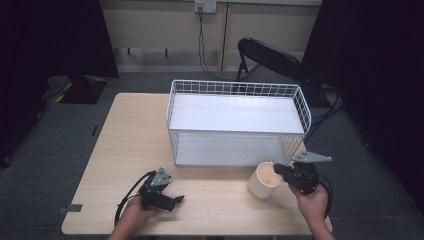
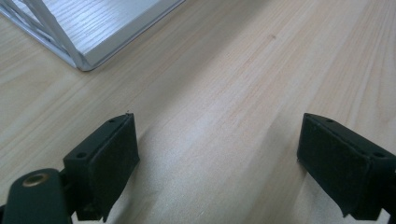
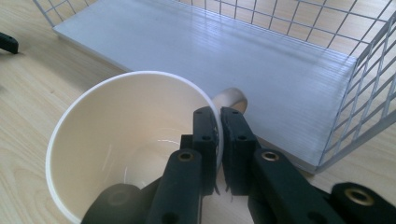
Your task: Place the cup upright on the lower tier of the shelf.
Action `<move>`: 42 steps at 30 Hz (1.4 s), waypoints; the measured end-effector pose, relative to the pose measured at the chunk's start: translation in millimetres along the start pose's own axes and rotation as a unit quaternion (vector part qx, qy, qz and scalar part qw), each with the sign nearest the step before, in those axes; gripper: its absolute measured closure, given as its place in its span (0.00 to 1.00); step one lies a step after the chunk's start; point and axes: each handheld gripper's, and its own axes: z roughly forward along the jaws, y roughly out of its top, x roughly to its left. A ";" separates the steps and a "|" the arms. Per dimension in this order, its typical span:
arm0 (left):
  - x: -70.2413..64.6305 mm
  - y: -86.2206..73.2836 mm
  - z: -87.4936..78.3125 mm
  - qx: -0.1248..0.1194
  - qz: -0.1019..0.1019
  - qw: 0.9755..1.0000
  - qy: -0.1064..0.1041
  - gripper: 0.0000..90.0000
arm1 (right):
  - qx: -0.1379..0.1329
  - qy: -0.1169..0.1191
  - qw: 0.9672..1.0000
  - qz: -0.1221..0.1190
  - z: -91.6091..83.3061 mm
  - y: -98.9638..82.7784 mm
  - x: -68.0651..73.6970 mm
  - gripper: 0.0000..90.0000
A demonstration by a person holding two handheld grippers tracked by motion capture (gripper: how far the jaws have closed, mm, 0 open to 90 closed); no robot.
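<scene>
1. The right tongs [image 3: 218,154] are clamped on the rim of the cream mug [image 1: 264,181], one jaw inside the wall and one outside, close to its handle [image 3: 229,99]. I judge this to be the grasp stage, with the lift yet to come.
2. The mug stands upright near the table's [image 1: 125,150] front right corner, just in front of the white wire basket [image 1: 237,122].
3. The left tongs [image 2: 217,154] rest apart over bare wood near the front edge, holding nothing.
4. Next, I reckon, comes a steady raise high enough to clear the basket's wire wall, keeping the thin rim grip from slipping.
5. The mug looks empty, glossy inside, plain and unchipped.
</scene>
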 end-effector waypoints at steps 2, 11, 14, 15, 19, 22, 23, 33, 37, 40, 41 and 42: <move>0.0 0.0 0.0 0.000 0.000 1.000 0.000 0.13 | -0.001 -0.002 1.000 0.000 1.3 0.8 -0.3 0.95; -0.7 0.1 0.6 0.001 0.000 1.000 -0.003 0.11 | -0.002 -0.017 1.000 0.003 4.1 6.6 -2.0 0.95; -0.7 0.2 0.5 0.002 -0.001 1.000 -0.005 0.11 | -0.005 -0.021 1.000 0.005 5.2 7.9 -2.8 0.95; -0.6 0.2 0.4 0.003 0.001 1.000 -0.005 0.11 | -0.005 -0.024 1.000 0.008 5.6 8.3 -3.1 0.95; -0.8 0.5 1.2 0.007 -0.003 1.000 -0.005 0.06 | -0.012 -0.029 0.999 0.013 7.3 9.0 -3.8 0.95; -0.9 0.5 2.0 0.009 -0.006 1.000 0.000 0.04 | -0.021 -0.040 0.999 0.012 8.5 9.3 -3.3 0.95; -0.9 0.6 2.2 0.010 -0.005 1.000 -0.001 0.04 | -0.027 -0.043 0.999 0.014 9.0 9.3 -3.1 0.95; -1.1 0.7 2.6 0.011 -0.005 1.000 -0.002 0.02 | -0.040 -0.065 0.997 0.026 13.7 11.0 -4.8 0.95; -0.9 0.7 2.5 0.012 -0.004 1.000 -0.002 0.02 | -0.044 -0.074 0.996 0.030 16.1 11.1 -6.3 0.95; -1.0 0.7 2.5 0.012 -0.004 1.000 -0.002 0.02 | -0.046 -0.079 0.995 0.030 17.9 11.6 -6.3 0.95; -1.1 0.7 2.6 0.011 -0.005 1.000 -0.002 0.02 | -0.049 -0.083 0.995 0.031 18.2 12.0 -6.1 0.95; -1.1 0.7 2.6 0.011 -0.005 1.000 -0.002 0.02 | -0.049 -0.083 0.995 0.031 18.2 12.0 -6.1 0.95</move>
